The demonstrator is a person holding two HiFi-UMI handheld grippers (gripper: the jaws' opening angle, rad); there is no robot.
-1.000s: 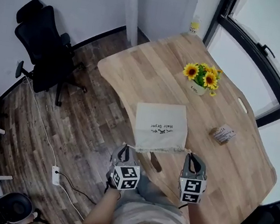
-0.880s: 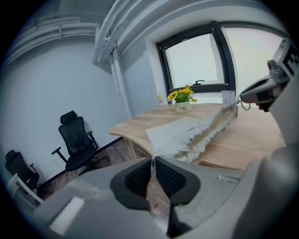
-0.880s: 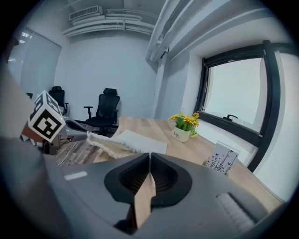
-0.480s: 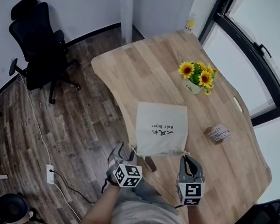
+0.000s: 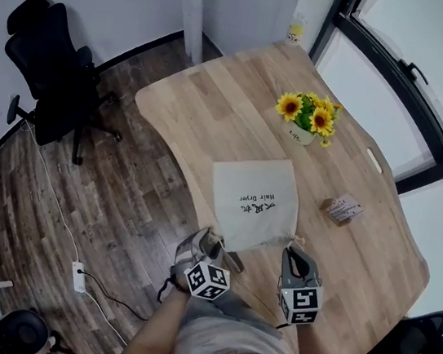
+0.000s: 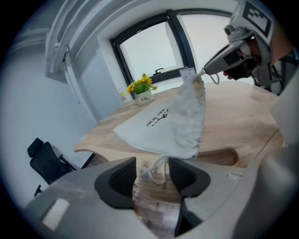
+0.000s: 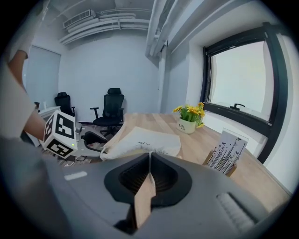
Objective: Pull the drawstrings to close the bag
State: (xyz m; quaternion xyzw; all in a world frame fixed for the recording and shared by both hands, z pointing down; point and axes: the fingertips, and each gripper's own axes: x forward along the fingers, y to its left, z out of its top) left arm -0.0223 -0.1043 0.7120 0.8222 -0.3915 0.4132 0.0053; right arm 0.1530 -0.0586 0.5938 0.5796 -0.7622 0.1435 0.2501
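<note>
Just ahead, the bag [image 5: 255,202] lies on the surface [image 5: 214,113], mouth toward both grippers. The right gripper [image 7: 149,170] pinches the right drawstring [image 7: 148,158], and the left gripper's [image 6: 152,175] spread jaws are closing around the loose left drawstring [image 6: 158,164].

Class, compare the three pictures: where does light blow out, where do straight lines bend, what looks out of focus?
Head view: even daylight, sharp throughout, no glare on the table. Left gripper view: the window burns white, its frame curves, the corners vignette to black. Right gripper view: the window washes out, its frame bows, and the brown strip nearest the lens is soft.
</note>
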